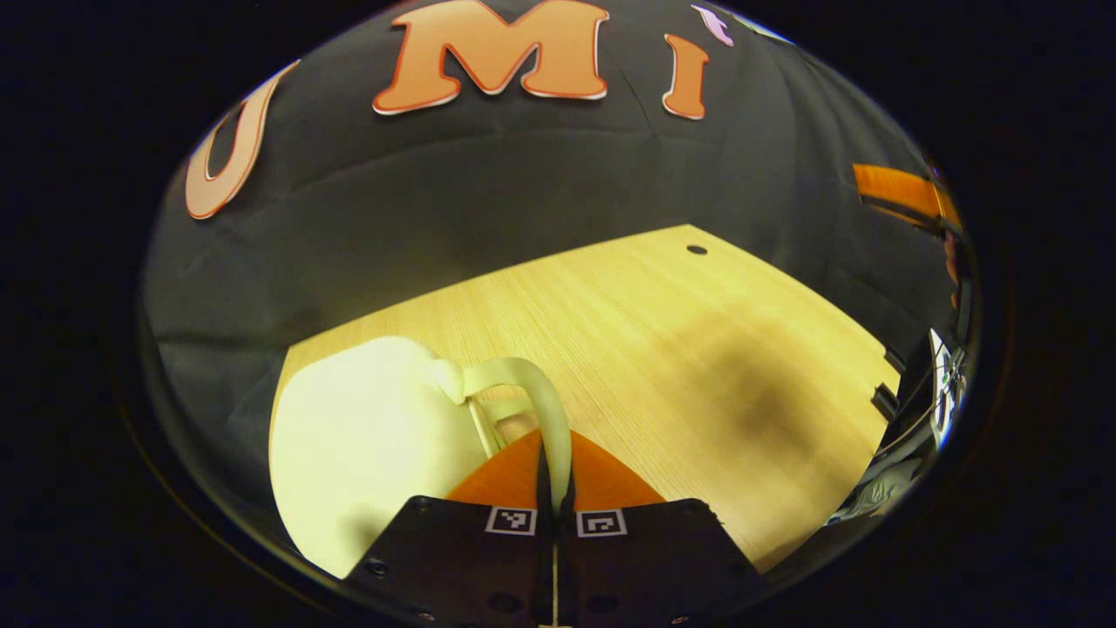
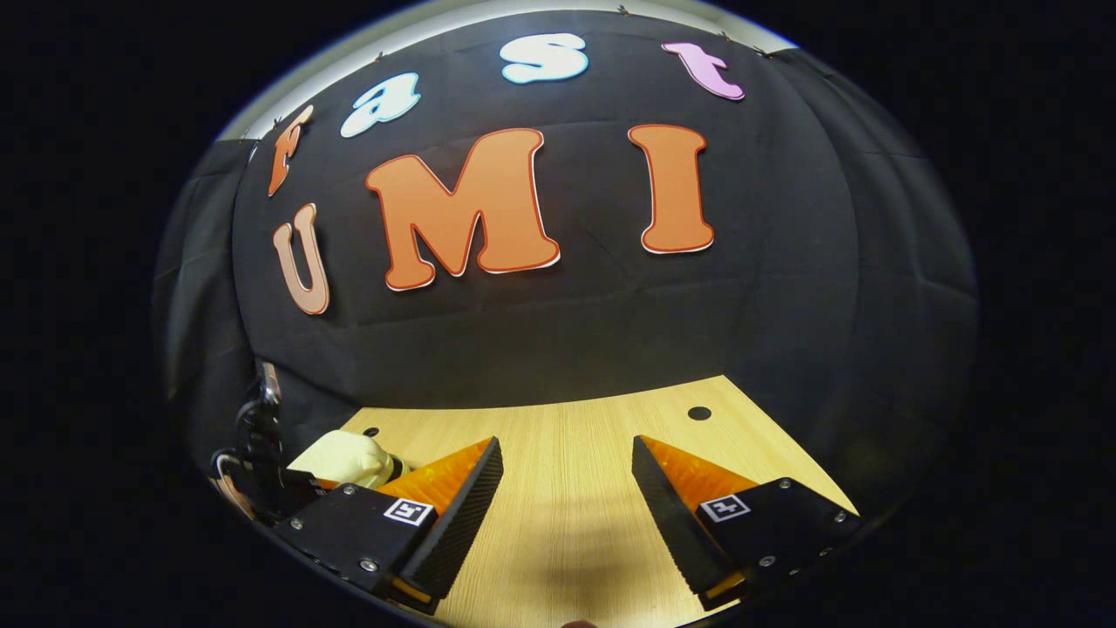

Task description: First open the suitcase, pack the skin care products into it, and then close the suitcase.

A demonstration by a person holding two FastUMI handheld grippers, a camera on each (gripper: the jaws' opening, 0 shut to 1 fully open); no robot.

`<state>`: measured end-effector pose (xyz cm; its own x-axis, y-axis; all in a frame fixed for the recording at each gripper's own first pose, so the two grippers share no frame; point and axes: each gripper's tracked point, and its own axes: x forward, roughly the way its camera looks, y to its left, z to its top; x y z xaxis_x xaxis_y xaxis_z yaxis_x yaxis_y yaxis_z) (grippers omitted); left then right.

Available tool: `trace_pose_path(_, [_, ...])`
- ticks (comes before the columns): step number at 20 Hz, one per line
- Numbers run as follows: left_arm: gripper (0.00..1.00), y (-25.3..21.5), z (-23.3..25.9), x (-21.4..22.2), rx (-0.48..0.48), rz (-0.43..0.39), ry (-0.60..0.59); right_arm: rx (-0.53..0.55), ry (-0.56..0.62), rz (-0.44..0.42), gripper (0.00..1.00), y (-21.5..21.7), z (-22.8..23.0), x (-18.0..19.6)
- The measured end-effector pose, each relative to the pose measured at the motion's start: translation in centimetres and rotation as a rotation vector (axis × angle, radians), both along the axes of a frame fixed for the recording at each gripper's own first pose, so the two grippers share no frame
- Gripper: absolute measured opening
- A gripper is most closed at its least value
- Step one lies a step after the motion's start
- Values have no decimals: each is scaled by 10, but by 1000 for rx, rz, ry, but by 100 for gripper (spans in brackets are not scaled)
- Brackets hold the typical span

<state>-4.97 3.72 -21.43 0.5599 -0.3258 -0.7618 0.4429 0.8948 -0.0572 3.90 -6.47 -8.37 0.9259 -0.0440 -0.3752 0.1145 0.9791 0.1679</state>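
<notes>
Suitcase handle (image 1: 532, 384) first: the pale, curved loop runs straight down between the closed fingers of the left gripper (image 1: 555, 475), which pinch it at the near edge of the left gripper view. The handle arches up and back to the cream suitcase (image 1: 366, 445), a rounded shell sitting just left of the gripper on the near left part of the wooden table (image 1: 663, 349). Beyond and to the right the light wood top carries a soft dark shadow, and a small round hole (image 1: 697, 249) lies near its far edge, just before the black cloth wall. In the right gripper view, the right gripper (image 2: 567, 480) hangs over bare tabletop with its fingers spread wide apart and nothing between them. Past its left finger a cream bulge of the suitcase (image 2: 344, 458) peeks out at the table's left side, with dark gear just left of it that I cannot make out. Farther back, two small round holes sit near the table's far edge.
</notes>
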Motion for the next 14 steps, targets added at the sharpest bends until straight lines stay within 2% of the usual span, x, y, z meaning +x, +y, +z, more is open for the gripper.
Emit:
trace_pose_path(3, [3, -7, -23, -11, 90, -27, -10, -8, 5, 4, 95, -1, -3, 2])
trace_pose_path(4, [7, -12, -26, -13, 104, -27, -7, -8, 5, 7, 96, -1, -2, 2])
trace_pose_path(5, [16, -8, -30, -12, 106, -16, 7, -11, 5, 7, 96, -2, -2, 2])
trace_pose_path(8, [33, -17, -26, -14, 104, 40, -8, -22, 8, 10, 96, -4, -4, 2])
trace_pose_path(9, [36, -18, -20, -13, 111, 48, -48, -30, 8, 10, 96, -5, -4, 1])
trace_pose_path(10, [47, -16, -10, -6, 126, 47, -101, -35, 5, 14, 96, -5, -4, 0])
trace_pose_path(11, [65, -18, 1, 2, 131, 40, -150, -43, 1, 14, 96, -5, -3, 0])
trace_pose_path(12, [71, -22, 11, 6, 132, 44, -202, -48, -7, 17, 96, -6, 0, -1])
trace_pose_path(13, [84, -27, 24, 11, 121, 54, -244, -51, -15, 18, 96, -6, 3, -2])
trace_pose_path(14, [84, -31, 38, 15, 106, 72, -280, -54, -30, 14, 96, -6, 6, -2])
